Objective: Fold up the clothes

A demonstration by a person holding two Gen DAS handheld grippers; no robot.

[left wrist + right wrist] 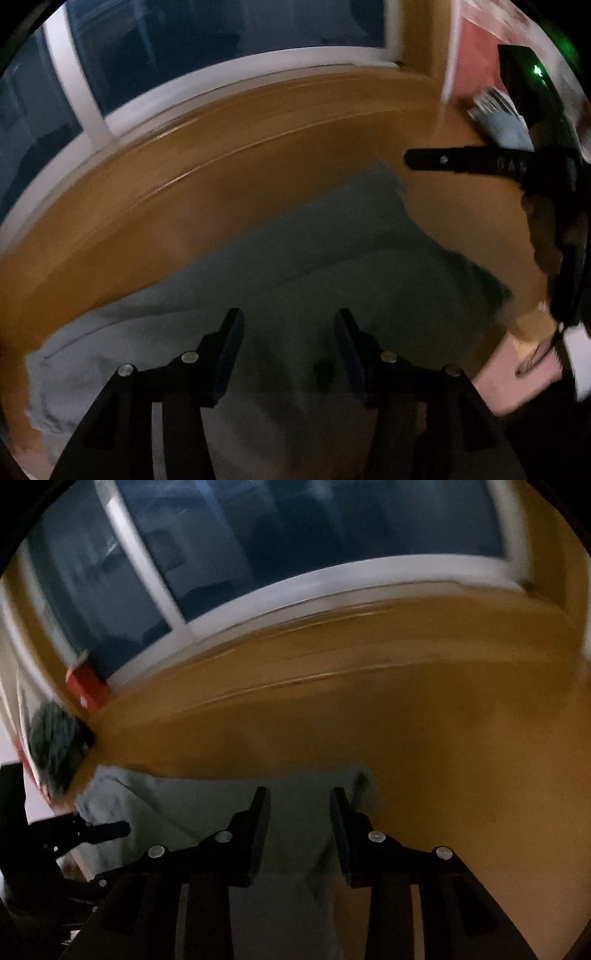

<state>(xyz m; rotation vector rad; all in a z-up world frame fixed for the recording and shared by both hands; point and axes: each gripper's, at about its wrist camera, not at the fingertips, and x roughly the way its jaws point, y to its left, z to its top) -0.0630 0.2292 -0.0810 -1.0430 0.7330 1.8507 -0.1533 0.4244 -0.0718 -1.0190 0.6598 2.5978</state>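
Nearest us, the left gripper (288,354) hovers with its fingers spread over a grey garment (280,266) lying on the ochre table (258,155). To the right, our right gripper (299,830) is likewise spread, pinching nothing. The cloth looks soft and light (likely limp); we judge its edges or corners the best hold.

Here's the left hand-held gripper (288,354): matte black, two flat tapering fingers (231,354), each arm pinned with a pair of round silver screws (190,356). The right hand-held gripper (299,834) has the same build, black fingers and silver screws (376,836). From the left wrist view, its black side shows pale raised lettering (511,165), too blurred to read, and above that lettering a small green light (537,70) glows.
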